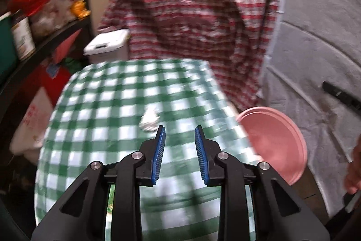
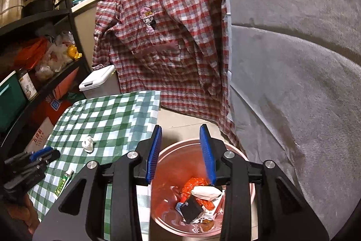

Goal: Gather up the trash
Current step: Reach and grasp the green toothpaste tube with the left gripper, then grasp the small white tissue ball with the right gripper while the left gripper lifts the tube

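Note:
A crumpled white paper ball (image 1: 149, 120) lies on the green checked tablecloth (image 1: 108, 105), just ahead and left of my open, empty left gripper (image 1: 180, 134). The ball also shows in the right wrist view (image 2: 88, 143). A small green tube (image 2: 63, 183) lies on the cloth near its front edge. My right gripper (image 2: 181, 134) is open and empty, held above a pink bin (image 2: 234, 148) beside the table. The bin holds an orange wrapper (image 2: 194, 184), a white wrapper (image 2: 206, 192) and a black box (image 2: 191, 210). The bin's rim shows in the left wrist view (image 1: 277, 141).
A red plaid shirt (image 2: 171, 37) hangs behind the table. A grey sofa (image 2: 293, 71) fills the right. A white lidded bin (image 2: 99, 80) stands behind the table. Dark shelves (image 2: 33, 49) with bags and jars line the left. My left gripper shows at the left of the right wrist view (image 2: 38, 157).

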`<action>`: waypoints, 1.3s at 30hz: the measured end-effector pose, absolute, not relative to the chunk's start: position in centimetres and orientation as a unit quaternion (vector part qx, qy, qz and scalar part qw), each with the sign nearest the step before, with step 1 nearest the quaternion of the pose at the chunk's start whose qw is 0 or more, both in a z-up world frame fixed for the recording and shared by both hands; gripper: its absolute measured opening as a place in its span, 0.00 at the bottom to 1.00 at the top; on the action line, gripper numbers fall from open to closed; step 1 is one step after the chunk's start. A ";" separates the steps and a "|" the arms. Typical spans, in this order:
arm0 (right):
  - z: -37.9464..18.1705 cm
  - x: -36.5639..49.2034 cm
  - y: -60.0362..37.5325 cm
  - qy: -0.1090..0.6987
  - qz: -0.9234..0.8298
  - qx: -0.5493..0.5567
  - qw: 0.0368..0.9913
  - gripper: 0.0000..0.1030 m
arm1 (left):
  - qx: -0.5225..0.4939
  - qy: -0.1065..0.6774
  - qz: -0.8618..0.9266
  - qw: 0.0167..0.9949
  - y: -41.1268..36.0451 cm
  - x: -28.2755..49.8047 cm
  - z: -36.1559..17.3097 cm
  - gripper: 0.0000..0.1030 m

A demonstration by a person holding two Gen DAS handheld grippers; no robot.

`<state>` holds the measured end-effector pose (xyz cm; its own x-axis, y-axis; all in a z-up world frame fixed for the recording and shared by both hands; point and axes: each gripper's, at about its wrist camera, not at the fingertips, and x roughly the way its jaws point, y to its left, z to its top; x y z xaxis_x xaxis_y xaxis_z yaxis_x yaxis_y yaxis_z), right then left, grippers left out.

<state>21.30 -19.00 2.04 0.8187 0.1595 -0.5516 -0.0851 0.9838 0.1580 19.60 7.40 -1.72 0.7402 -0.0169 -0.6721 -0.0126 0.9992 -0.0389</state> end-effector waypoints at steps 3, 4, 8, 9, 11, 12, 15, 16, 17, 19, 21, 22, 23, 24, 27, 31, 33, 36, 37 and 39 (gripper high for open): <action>2.1 21.2 -18.1 0.294 0.072 0.061 0.951 0.33 | -0.012 0.376 0.039 0.926 9.5 19.2 -3.5 0.27; 2.1 21.2 -17.7 0.294 0.075 0.061 0.951 0.33 | -0.013 0.383 0.046 0.923 10.0 19.2 -4.0 0.28; 1.9 21.1 -16.2 0.295 0.088 0.049 0.950 0.33 | -0.036 0.424 0.079 0.902 12.8 19.5 -6.6 0.48; 1.8 21.1 -15.7 0.297 0.092 0.043 0.949 0.33 | -0.037 0.438 0.085 0.894 13.2 19.6 -7.3 0.51; 1.4 21.1 -14.9 0.301 0.096 0.032 0.948 0.33 | -0.036 0.465 0.089 0.880 13.6 19.9 -8.8 0.51; 1.2 21.2 -14.5 0.304 0.098 0.027 0.947 0.33 | -0.035 0.477 0.089 0.874 13.8 19.9 -9.5 0.52; 0.8 21.4 -13.8 0.311 0.102 0.019 0.945 0.33 | -0.033 0.493 0.086 0.865 14.2 19.7 -10.7 0.52; 0.7 21.4 -13.6 0.312 0.103 0.018 0.944 0.33 | -0.033 0.497 0.083 0.863 14.4 19.7 -11.1 0.52; 0.6 21.5 -13.5 0.313 0.103 0.019 0.944 0.33 | -0.033 0.499 0.080 0.862 14.4 19.7 -11.3 0.52; 0.6 21.6 -13.2 0.315 0.105 0.021 0.943 0.33 | -0.036 0.497 0.073 0.864 14.7 19.6 -11.4 0.52; 0.5 21.6 -12.9 0.316 0.108 0.021 0.942 0.33 | -0.039 0.496 0.068 0.865 14.9 19.7 -11.5 0.52; 0.5 21.7 -12.7 0.317 0.109 0.020 0.942 0.33 | -0.039 0.496 0.067 0.865 14.6 19.8 -11.4 0.52; 0.4 21.7 -12.5 0.318 0.110 0.019 0.942 0.33 | -0.039 0.495 0.065 0.865 14.5 19.8 -11.4 0.50; 0.3 21.8 -12.3 0.319 0.110 0.016 0.941 0.33 | -0.038 0.494 0.063 0.867 14.4 19.8 -11.5 0.43; -0.1 21.9 -11.6 0.323 0.113 0.011 0.940 0.33 | -0.040 0.493 0.061 0.867 14.5 20.3 -11.3 0.29; -0.5 22.2 -10.9 0.326 0.117 0.007 0.938 0.33 | -0.049 0.489 0.065 0.868 14.9 20.6 -11.0 0.27; -0.6 22.3 -10.6 0.327 0.121 0.005 0.937 0.33 | -0.055 0.479 0.073 0.873 15.1 20.7 -10.2 0.27; -0.9 22.3 -9.7 0.327 0.129 -0.001 0.936 0.33 | -0.072 0.459 0.084 0.882 15.8 21.0 -8.7 0.27; -1.0 22.3 -9.5 0.326 0.131 -0.003 0.936 0.33 | -0.078 0.454 0.088 0.883 16.1 21.0 -8.3 0.27; -1.2 22.4 -8.7 0.325 0.142 -0.009 0.935 0.33 | -0.091 0.440 0.099 0.888 16.8 21.2 -7.1 0.27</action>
